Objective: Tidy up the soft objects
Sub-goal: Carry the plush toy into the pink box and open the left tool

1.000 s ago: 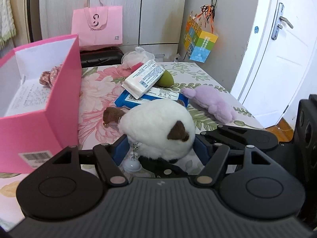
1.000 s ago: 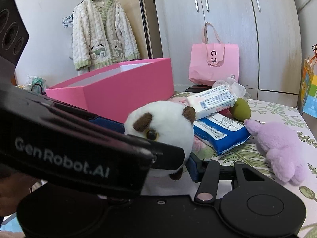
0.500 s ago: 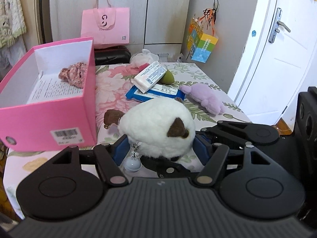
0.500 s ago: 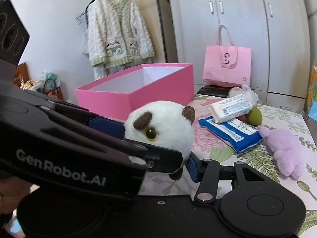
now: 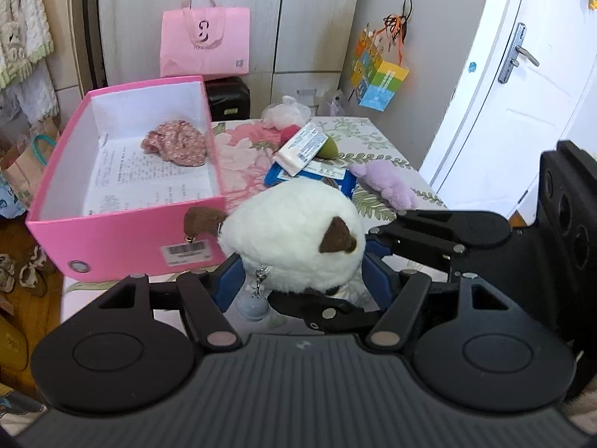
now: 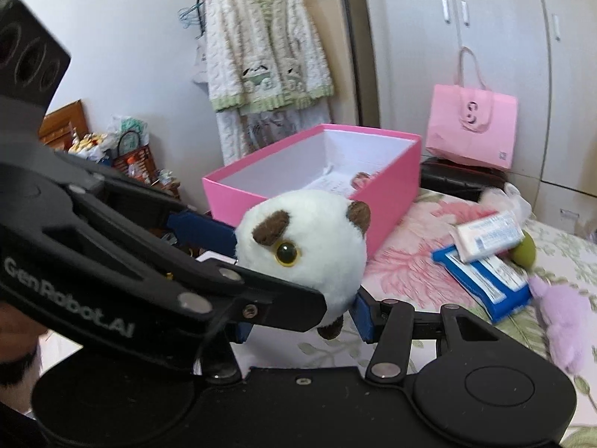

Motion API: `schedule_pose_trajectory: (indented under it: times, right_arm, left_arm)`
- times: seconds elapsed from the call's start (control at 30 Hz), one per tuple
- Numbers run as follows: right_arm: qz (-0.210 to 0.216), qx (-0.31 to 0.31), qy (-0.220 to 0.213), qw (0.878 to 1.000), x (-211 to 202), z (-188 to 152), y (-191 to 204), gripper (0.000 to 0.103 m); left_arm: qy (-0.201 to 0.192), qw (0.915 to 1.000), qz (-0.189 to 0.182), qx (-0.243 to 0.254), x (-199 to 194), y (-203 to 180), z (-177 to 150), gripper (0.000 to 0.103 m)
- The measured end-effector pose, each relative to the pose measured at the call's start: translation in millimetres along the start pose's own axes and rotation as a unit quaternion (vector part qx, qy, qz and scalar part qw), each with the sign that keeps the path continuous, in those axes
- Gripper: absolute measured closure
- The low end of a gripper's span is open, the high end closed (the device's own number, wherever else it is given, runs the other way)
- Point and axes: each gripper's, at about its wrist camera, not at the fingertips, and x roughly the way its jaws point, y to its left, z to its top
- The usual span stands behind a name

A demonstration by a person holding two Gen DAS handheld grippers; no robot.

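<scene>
A round white plush cat (image 5: 294,235) with brown ears hangs above the flowered table, held from two sides. My left gripper (image 5: 302,280) is shut on it, blue pads (image 5: 227,283) pressed into its flanks. My right gripper (image 6: 302,321) comes in crosswise and is shut on the plush cat's (image 6: 302,246) lower part; its left pad is hidden behind the left gripper's body (image 6: 93,291). An open pink box (image 5: 123,239) stands just beyond on the left, holding a floral cloth bundle (image 5: 175,145). A purple plush (image 5: 388,183) lies on the table at the right.
A white tissue pack (image 5: 302,145), a blue wipes pack (image 5: 335,181) and a green object (image 5: 330,148) are piled mid-table. A pink paper bag (image 5: 205,33) stands behind, against the cupboards. A white door (image 5: 522,93) is at the right, and floor clutter lies left of the table.
Both grippers have risen together with the plush cat in them. The pink box now appears lower in view, and its inside with the floral cloth shows.
</scene>
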Motion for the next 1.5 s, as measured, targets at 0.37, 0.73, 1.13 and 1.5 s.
schedule_pose_trajectory:
  times: [0.37, 0.73, 1.13, 1.5]
  right_arm:
    - [0.037, -0.029, 0.016, 0.999, 23, 62, 24, 0.046]
    - [0.018, -0.037, 0.013, 0.999, 80, 115, 11, 0.044]
    - [0.064, -0.011, 0.031, 0.997, 158, 141, -46, 0.044]
    - [0.064, -0.031, 0.092, 0.993, 223, 147, -70, 0.044]
  left_arm:
    - [-0.028, 0.9994, 0.017, -0.010, -33, 47, 32, 0.036]
    - [-0.064, 0.9979, 0.007, -0.012, -7, 100, 78, 0.035]
    - [-0.041, 0.9948, -0.006, -0.093, 76, 169, 110, 0.035]
    - [0.013, 0.9841, -0.027, -0.175, 142, 220, 110, 0.036]
